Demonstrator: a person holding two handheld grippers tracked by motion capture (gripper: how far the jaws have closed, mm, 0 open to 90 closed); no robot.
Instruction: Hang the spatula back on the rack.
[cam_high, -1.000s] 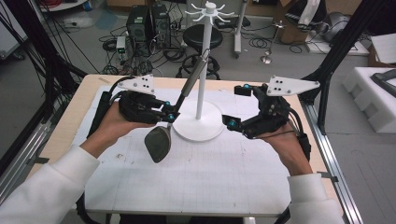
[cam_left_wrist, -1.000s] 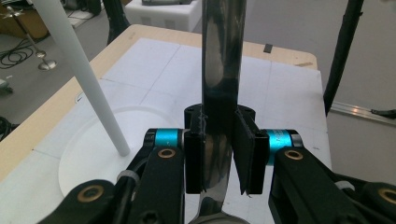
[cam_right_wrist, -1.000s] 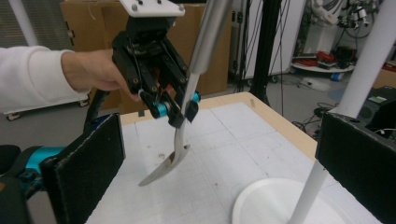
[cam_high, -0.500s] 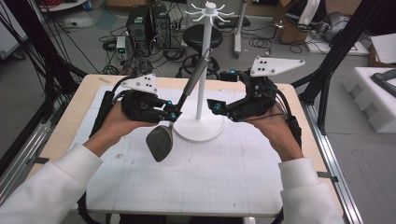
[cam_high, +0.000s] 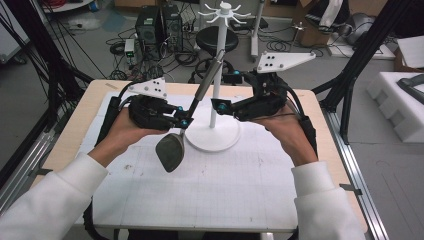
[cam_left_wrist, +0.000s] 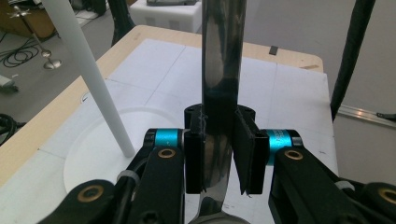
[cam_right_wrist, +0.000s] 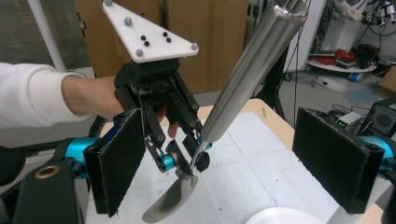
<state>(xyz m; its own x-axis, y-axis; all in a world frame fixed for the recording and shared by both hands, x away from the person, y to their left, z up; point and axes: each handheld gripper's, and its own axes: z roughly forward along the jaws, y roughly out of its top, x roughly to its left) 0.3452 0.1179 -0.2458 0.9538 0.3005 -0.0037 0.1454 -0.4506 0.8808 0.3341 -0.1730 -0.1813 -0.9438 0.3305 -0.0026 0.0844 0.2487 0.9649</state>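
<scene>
Two tools, left tool (cam_high: 184, 121) clamping spoon (cam_high: 171, 151), right tool (cam_high: 218, 106) closing, nothing between.

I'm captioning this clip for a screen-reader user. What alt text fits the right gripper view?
The left gripper, held in a white-sleeved hand, clamps a metal ladle low on its handle, bowl hanging down over the white table mat. The right gripper has its black padded jaws standing wide in the foreground, nothing between them; they have just been closing.

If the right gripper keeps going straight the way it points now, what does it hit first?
Most likely the ladle's shiny handle, which stands straight ahead between the open jaws of the right gripper. The left gripper holds the ladle lower down. Depth is hard to judge.
</scene>
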